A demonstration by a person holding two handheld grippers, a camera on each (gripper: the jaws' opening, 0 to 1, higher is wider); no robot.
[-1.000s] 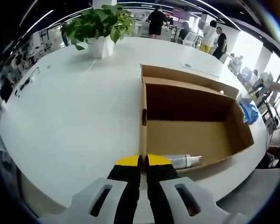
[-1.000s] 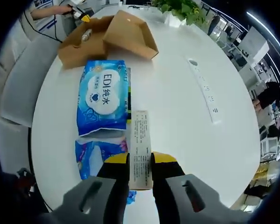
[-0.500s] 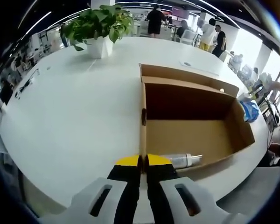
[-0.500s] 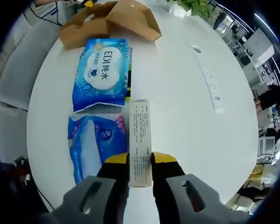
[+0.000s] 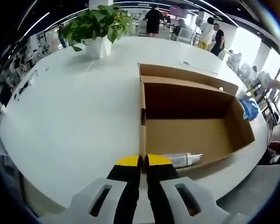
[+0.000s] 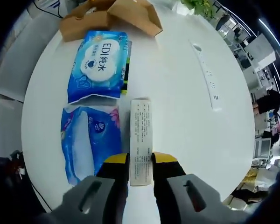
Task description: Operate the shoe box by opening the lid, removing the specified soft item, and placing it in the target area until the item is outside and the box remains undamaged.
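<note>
Right view pulled back: second tissue pack now fuller, lower left. Right gripper clamps narrow carton; left gripper closed on shoe box edge. Placing step; next: lower carton onto surface, release.

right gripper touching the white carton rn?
Touching. Right gripper view shows the right gripper with both jaws pressed against the white carton's near end.

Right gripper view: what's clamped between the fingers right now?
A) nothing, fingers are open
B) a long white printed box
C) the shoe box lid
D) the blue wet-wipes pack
B. The right gripper is shut on the long white printed box, which runs up from between its yellow-tipped fingers, while the blue wet-wipes pack lies apart on the white table.
</note>
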